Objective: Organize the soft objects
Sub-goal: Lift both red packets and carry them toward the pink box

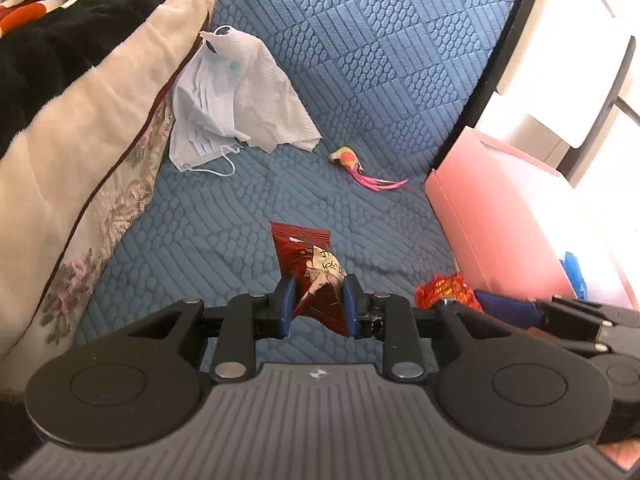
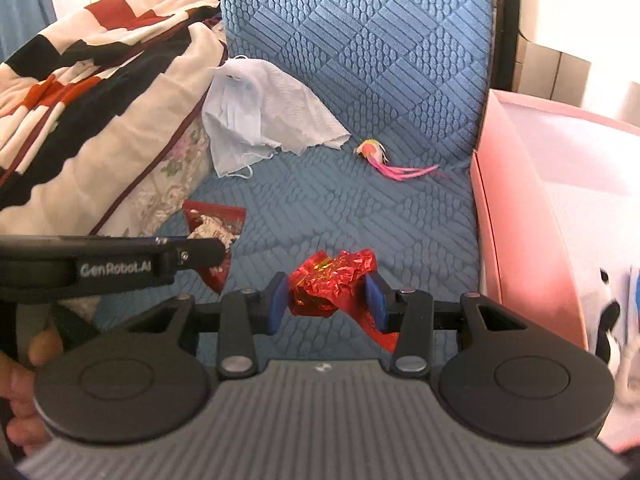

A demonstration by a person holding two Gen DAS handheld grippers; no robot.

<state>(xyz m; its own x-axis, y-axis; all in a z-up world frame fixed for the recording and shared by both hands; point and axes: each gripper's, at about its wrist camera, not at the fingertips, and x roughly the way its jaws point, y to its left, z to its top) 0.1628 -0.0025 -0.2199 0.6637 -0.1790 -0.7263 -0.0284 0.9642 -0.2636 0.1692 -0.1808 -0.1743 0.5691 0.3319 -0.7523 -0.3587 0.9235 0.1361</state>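
Right wrist view: right gripper [image 2: 327, 300] clamped on crumpled red foil wrapper [image 2: 330, 282], open pink plastic box [image 2: 520, 216] just to its right, nearer this hand. Left gripper [image 1: 319, 304] gripping dark red printed snack packet [image 1: 314, 272], farther from box.

The right gripper [image 2: 327, 300] pinches a crumpled red foil wrapper [image 2: 332, 280] between its 2 blue pads [image 2: 376, 296], above a blue quilted mattress [image 2: 360, 60]. To its left, the left gripper [image 2: 208, 252] reaches in from the side, with a dark red snack packet [image 2: 216, 224] showing behind its tip; a hand [image 2: 24, 392] shows at the lower left edge. Farther back lie a white tissue [image 2: 292, 100] over a pale blue face mask [image 2: 232, 128], and a small pink-tailed toy [image 2: 376, 152]. A patterned blanket [image 2: 100, 100] is heaped on the left. A pink box [image 2: 520, 200] stands at the right.
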